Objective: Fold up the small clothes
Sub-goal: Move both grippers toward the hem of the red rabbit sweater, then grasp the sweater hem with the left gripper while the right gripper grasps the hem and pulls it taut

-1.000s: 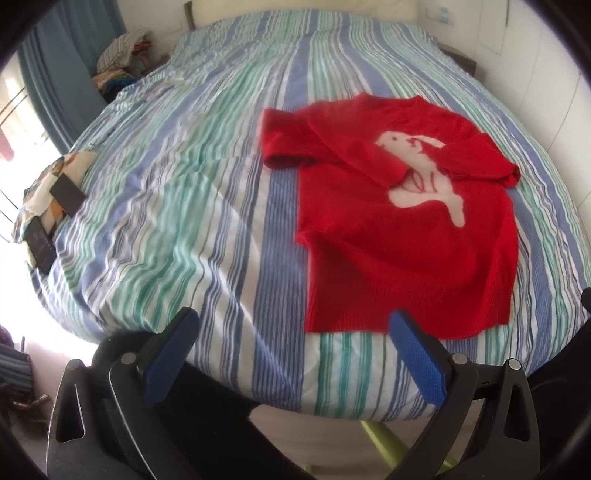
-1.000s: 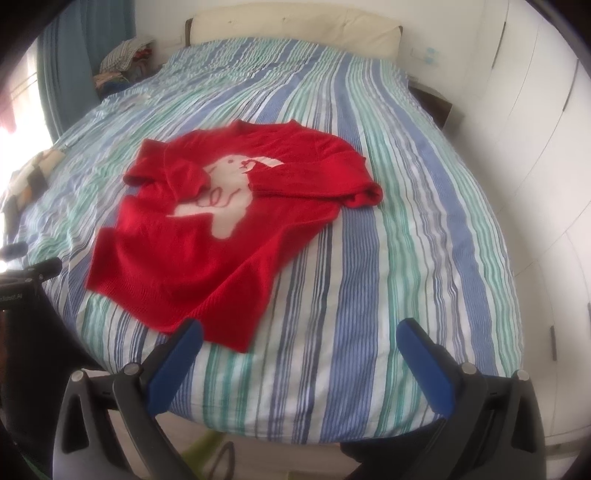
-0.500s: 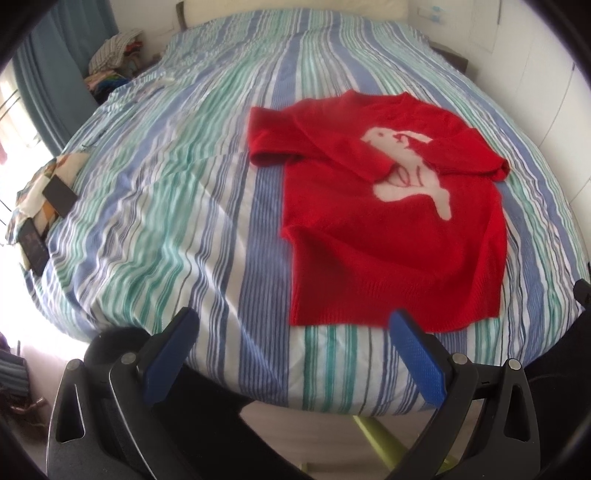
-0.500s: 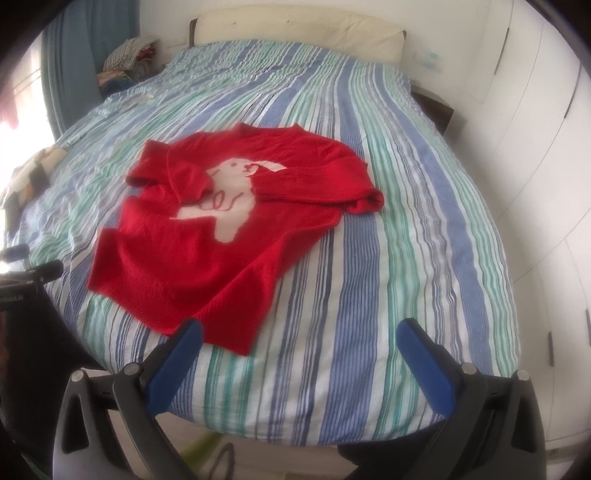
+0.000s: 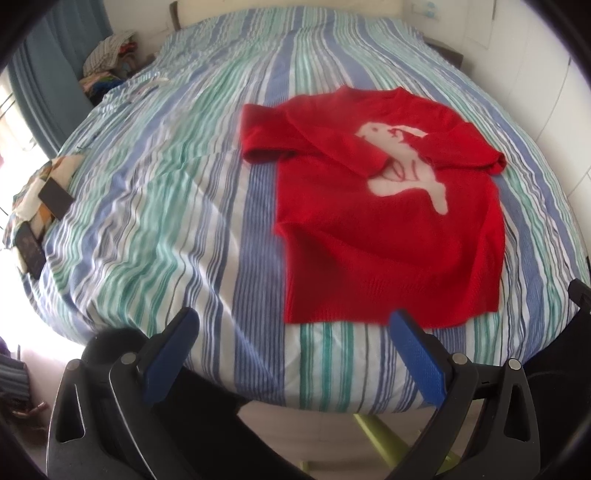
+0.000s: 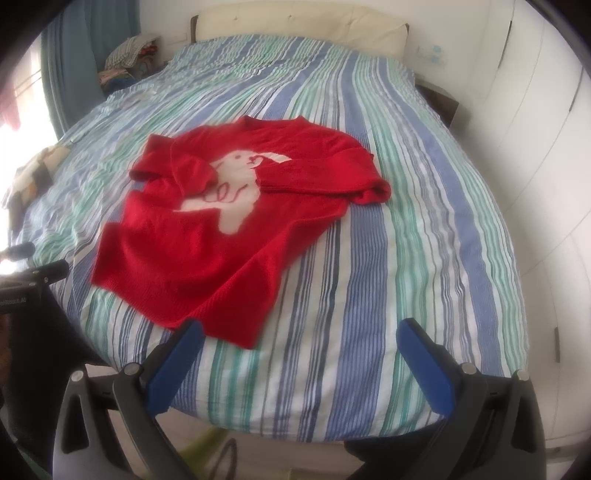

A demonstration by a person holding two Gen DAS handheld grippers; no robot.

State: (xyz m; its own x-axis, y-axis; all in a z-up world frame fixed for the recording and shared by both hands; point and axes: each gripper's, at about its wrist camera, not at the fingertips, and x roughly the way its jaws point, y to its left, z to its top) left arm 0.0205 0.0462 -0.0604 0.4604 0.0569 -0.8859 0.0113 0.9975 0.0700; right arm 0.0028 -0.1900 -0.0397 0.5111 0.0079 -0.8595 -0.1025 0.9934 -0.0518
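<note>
Sweater (image 5: 388, 221) unmoved on bed (image 5: 166, 221); both claws open, edged closer.

Sweater (image 5: 388, 221) lies flat on bed (image 5: 166, 221), near the foot edge, hem toward the cameras, neck toward the headboard (image 6: 295, 22). Both sleeves folded in across the chest. Left gripper (image 5: 291, 332) at the foot edge, jaws wide, just before the hem's left corner. Right gripper (image 6: 299, 343) also at the foot edge, jaws spread, just before the hem's right corner. Clothes pile (image 5: 107, 62) off the bed's far left corner. Flat items (image 5: 40, 210) on the bed's left edge. Wardrobe (image 6: 546, 129) right of bed.
</note>
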